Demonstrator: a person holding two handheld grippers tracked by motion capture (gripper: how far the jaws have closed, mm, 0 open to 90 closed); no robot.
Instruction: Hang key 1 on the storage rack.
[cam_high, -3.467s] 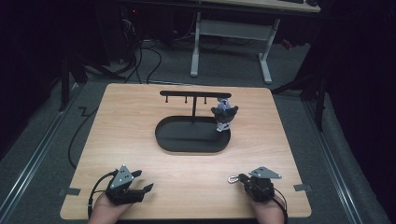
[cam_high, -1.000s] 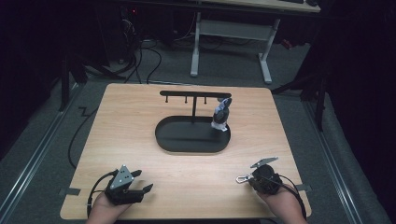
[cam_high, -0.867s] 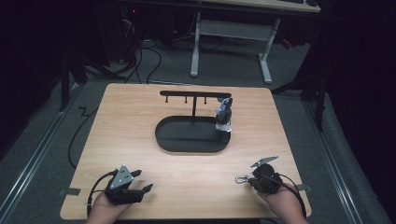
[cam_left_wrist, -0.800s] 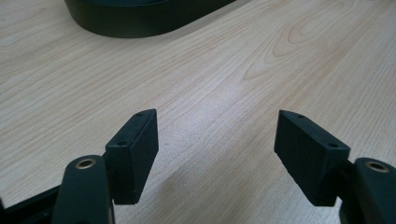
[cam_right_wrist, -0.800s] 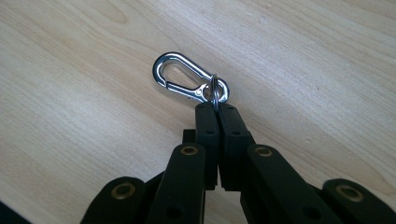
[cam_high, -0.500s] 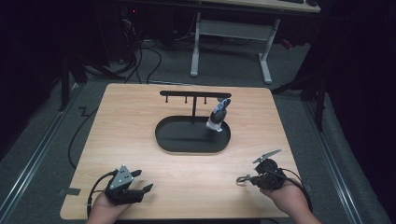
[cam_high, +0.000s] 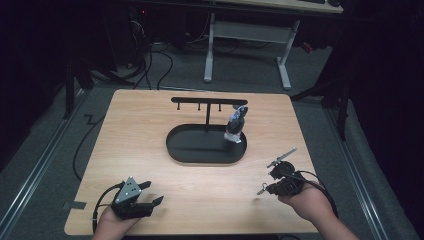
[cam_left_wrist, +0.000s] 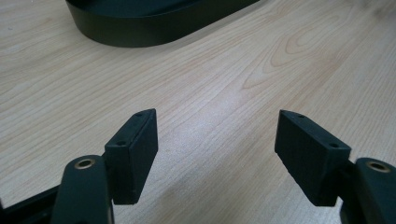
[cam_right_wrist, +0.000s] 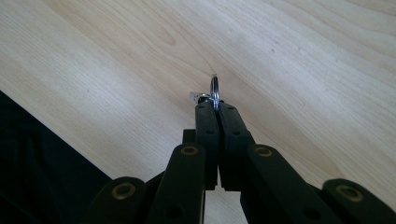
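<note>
Left hand-held gripper (cam_high: 150, 192) sits at the near left edge of the worktop (cam_high: 150, 130), held low by the person's left hand (cam_high: 112, 225). In the left gripper view its jaws stand wide apart with bare wood between them; nothing is held.

Centre of worktop: black oval tray (cam_high: 190, 150) carrying a black T-shaped hanger stand (cam_high: 207, 102) with short pegs under its crossbar. A small grey-and-white object (cam_high: 235, 127) hangs at the right end of the crossbar, reaching down to the tray's right rim; too small to identify. The tray's dark wall (cam_left_wrist: 154, 28) shows at the top of the left gripper view.

Right hand-held gripper (cam_high: 262, 188) is near the front right of the worktop, well apart from the tray, held in the person's right hand (cam_high: 307, 200). Its jaws are pressed together on a small metal key ring (cam_right_wrist: 214, 91), which sticks out edge-on past the tips, above the wood.

No legible brand, label or writing on any item.
</note>
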